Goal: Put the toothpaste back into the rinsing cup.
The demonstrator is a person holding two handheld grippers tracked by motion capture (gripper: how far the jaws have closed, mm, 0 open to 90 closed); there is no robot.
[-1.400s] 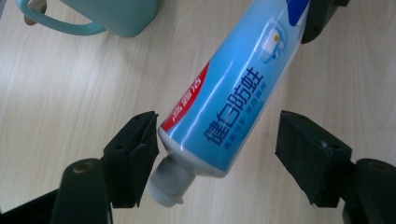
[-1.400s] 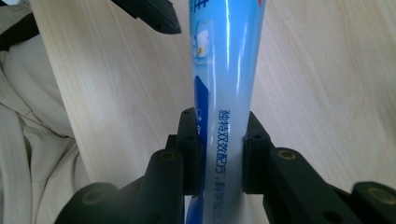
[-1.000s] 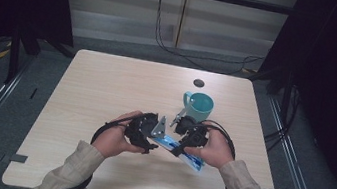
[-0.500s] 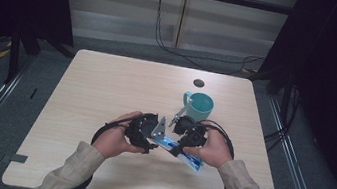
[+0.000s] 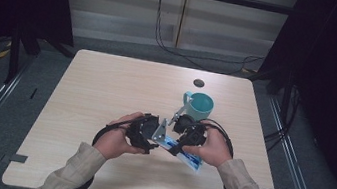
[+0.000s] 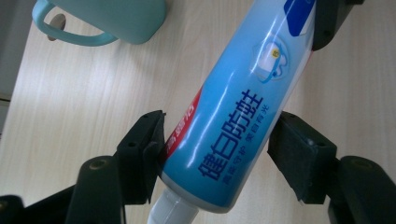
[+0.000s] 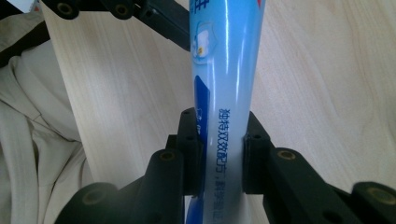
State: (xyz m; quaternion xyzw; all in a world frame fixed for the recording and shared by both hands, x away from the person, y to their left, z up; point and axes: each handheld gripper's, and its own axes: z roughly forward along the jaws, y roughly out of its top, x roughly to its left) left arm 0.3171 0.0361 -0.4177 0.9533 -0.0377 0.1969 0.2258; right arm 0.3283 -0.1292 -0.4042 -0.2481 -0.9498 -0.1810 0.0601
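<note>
- A blue toothpaste tube (image 6: 233,112) with dark blue Chinese lettering is held up over the near middle of the wooden table (image 5: 107,85), spanning the gap between the two hand-held grippers.
- In the high view the tube (image 5: 183,153) runs on a slant from between the two hands toward the person's right, its flat tail end poking out below the right hand.
- The right gripper (image 7: 220,149) is clamped on the tube's flatter tail part: both black pads press against the sides of the tube (image 7: 226,93), which runs straight up between them.
- The left gripper (image 6: 217,154) stands at the tube's fat end, just above the white cap (image 6: 170,210).
- Its jaws are about half spread; the left pad touches the tube's red-edged side, while the right pad stands just clear of the other side with a thin strip of table showing between, so this one frames the tube rather than pinching it.
- Seen from above, the left gripper (image 5: 148,133) and right gripper (image 5: 186,132) sit close together, facing each other, each wrapped by a hand.
- A teal mug (image 5: 198,105) stands on the table just beyond the right gripper, handle to its left.
- A small dark round spot (image 5: 199,83) lies farther back on the tabletop.
</note>
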